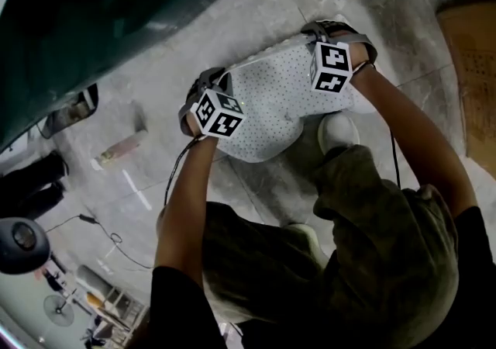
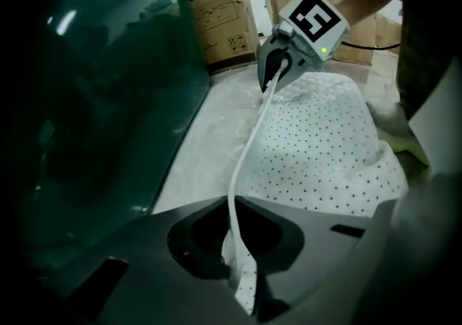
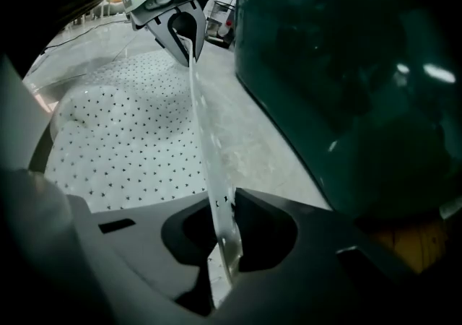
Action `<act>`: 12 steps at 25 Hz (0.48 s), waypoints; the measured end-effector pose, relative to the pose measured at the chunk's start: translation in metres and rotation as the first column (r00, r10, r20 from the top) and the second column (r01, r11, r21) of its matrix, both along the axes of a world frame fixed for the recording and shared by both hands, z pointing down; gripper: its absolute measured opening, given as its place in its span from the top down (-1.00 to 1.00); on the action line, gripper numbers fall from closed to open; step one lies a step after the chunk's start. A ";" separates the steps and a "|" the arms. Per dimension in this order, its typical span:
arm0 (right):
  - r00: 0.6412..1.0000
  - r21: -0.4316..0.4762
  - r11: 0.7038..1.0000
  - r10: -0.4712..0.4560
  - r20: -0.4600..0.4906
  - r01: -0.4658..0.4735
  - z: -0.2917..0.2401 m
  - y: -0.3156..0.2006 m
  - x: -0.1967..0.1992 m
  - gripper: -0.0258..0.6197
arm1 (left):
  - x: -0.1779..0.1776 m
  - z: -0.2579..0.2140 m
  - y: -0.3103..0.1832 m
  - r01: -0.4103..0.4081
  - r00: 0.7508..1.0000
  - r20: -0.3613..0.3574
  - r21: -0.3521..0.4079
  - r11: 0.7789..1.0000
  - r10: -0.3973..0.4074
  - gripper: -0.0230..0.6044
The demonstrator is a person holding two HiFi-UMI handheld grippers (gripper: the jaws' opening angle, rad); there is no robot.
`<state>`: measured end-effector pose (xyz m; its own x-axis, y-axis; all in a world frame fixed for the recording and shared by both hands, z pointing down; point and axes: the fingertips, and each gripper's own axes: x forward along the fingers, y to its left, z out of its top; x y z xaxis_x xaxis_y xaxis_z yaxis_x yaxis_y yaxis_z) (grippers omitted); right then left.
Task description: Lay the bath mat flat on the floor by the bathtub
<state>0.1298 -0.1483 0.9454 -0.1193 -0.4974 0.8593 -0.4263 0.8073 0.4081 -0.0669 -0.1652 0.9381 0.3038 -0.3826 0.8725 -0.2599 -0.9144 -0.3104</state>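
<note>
The white bath mat (image 1: 267,103) with small dark dots sags over the grey floor beside the dark green bathtub (image 1: 85,22). My left gripper (image 1: 211,76) is shut on the mat's tub-side edge at one corner, and my right gripper (image 1: 324,29) is shut on the same edge at the other corner. In the left gripper view that edge (image 2: 245,165) runs taut from my jaws (image 2: 242,273) to the right gripper (image 2: 278,71). The right gripper view shows the mat edge (image 3: 206,150) pinched in my jaws (image 3: 220,258) and stretched to the left gripper (image 3: 184,35). The mat (image 3: 123,136) droops away from the tub (image 3: 346,78).
Cardboard boxes (image 2: 220,20) stand at the tub's far end, and flat cardboard (image 1: 473,68) lies at the right. The person's shoe (image 1: 339,132) is by the mat's near edge. A small object (image 1: 120,150) and a cable (image 1: 101,227) lie on the floor at the left.
</note>
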 end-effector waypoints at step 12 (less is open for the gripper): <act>0.998 -0.007 0.999 0.052 -0.035 -0.052 0.005 -0.041 0.041 0.78 | 0.034 -0.003 -0.052 -0.060 0.998 0.032 0.132 0.989 0.056 0.71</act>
<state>0.1713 -0.1894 0.9504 -0.0635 -0.4954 0.8664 -0.4537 0.7875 0.4171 -0.0326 -0.2170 0.9354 0.3051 -0.4779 0.8237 -0.1972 -0.8779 -0.4364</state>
